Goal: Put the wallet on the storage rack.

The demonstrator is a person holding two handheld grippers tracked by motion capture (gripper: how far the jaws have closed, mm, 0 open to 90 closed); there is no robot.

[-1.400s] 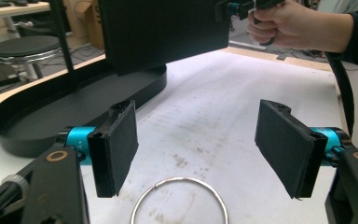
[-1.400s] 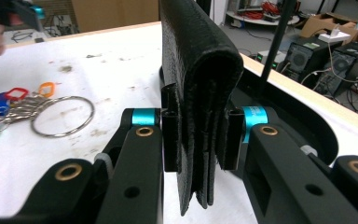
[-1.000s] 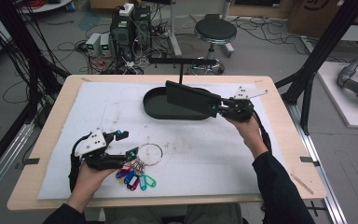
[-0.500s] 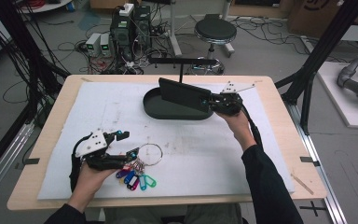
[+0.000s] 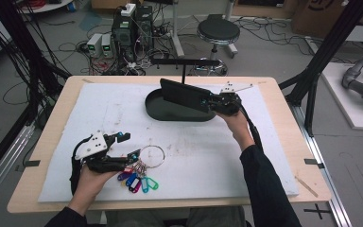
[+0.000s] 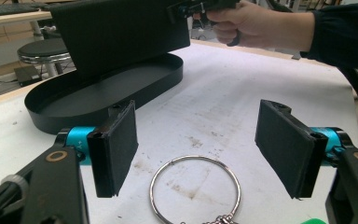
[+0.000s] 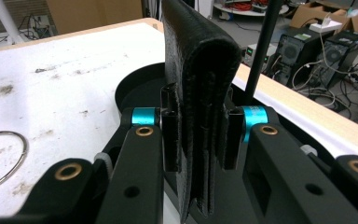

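A black leather wallet (image 5: 185,94) hangs tilted over a black oval tray (image 5: 153,108) at the back middle of the table. My right gripper (image 5: 213,101) is shut on the wallet's edge. In the right gripper view the folded wallet (image 7: 200,93) stands clamped between both pads of the right gripper (image 7: 200,135). A steel key ring (image 5: 163,155) with several coloured tags (image 5: 137,182) lies near the front left. My left gripper (image 5: 126,146) rests open beside it. In the left gripper view the ring (image 6: 153,189) lies on the mat between the wide-apart jaws of the left gripper (image 6: 200,140).
A white mat (image 5: 217,156) covers the wooden table (image 5: 283,101). A black T-shaped stand (image 5: 184,64) rises just behind the tray. Beyond the far edge are a stool (image 5: 217,30) and computers with cables on the floor.
My right gripper has carried the wallet leftward, farther over the tray. The left gripper and the key ring have stayed put.
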